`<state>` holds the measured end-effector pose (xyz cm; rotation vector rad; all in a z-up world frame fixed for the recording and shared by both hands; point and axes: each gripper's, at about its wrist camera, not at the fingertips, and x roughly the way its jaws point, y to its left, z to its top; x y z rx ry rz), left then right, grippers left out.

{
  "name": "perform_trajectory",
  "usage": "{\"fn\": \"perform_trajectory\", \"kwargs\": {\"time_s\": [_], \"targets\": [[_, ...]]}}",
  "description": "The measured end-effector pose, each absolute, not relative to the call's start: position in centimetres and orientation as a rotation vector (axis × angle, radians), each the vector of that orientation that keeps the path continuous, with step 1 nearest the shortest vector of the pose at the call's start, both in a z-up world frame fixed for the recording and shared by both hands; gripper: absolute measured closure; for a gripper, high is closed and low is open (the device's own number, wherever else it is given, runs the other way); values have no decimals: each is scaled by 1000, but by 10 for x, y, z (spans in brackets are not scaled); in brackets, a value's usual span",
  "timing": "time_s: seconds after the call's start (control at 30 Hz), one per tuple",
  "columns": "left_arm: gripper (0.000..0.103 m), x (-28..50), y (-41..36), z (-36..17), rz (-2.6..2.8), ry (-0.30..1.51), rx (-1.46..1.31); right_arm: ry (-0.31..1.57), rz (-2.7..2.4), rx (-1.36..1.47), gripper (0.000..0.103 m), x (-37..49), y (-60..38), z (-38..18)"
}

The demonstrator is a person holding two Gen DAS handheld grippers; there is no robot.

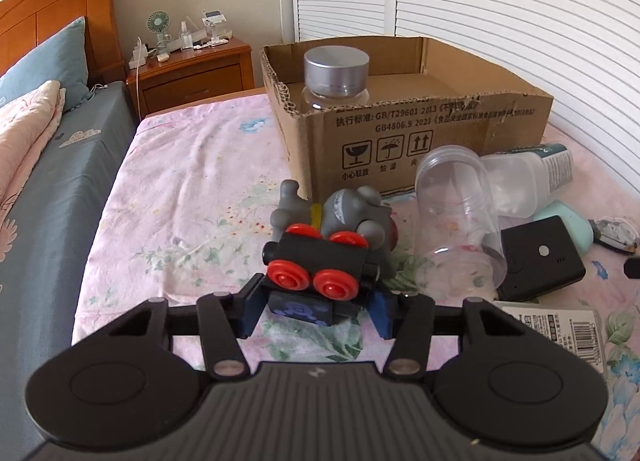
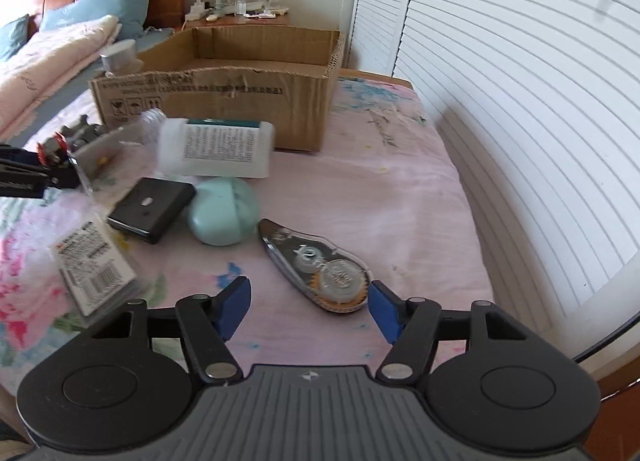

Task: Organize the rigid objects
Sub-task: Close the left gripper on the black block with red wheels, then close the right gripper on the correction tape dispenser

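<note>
A black toy train car [image 1: 316, 261] with red wheels lies tipped on the pink floral bedspread, right in front of a grey rubber animal toy [image 1: 352, 213]. My left gripper [image 1: 316, 301] is shut on it, a blue pad against each end. In the right wrist view a clear correction tape dispenser [image 2: 316, 261] lies on the bedspread. My right gripper [image 2: 308, 301] stands open over its round near end, which sits close to the right pad; the left pad is well apart from it. An open cardboard box [image 1: 420, 133] [image 2: 224, 101] stands behind, with a silver-lidded jar [image 1: 336, 77] in its left corner.
Between the two grippers lie a clear plastic jar [image 1: 460, 221] on its side, a white labelled bottle [image 2: 216, 149], a black box [image 2: 150, 213], a mint-green case [image 2: 224, 217] and a barcoded blister pack [image 2: 94, 265]. White louvred doors stand close on the right, with a nightstand behind the box.
</note>
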<state>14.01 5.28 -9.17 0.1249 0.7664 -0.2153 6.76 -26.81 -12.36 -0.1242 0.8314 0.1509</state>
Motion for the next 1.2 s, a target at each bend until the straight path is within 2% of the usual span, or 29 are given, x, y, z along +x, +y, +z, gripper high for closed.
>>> {"fn": "perform_trajectory", "kwargs": {"time_s": [0.17, 0.3, 0.37, 0.5, 0.53, 0.63, 0.93, 1.2], "targets": [[51, 140, 52, -92, -211, 767, 124, 877, 123, -82, 34, 75, -274, -133], [51, 140, 52, -91, -211, 773, 118, 837, 84, -72, 36, 91, -281, -137], [51, 141, 53, -92, -214, 776, 118, 824, 72, -73, 41, 97, -284, -137], [50, 141, 53, -91, -215, 778, 118, 808, 24, -70, 41, 109, -291, -137], [50, 141, 52, -91, -214, 778, 120, 814, 16, -60, 40, 111, -293, -137], [50, 141, 53, -91, -214, 779, 116, 805, 39, -4, 14, 109, -295, -133], [50, 142, 53, -91, -218, 783, 114, 813, -69, 80, 14, 131, -284, -128], [50, 145, 54, -91, -224, 788, 104, 835, -99, 2, 13, 155, -267, -138]]}}
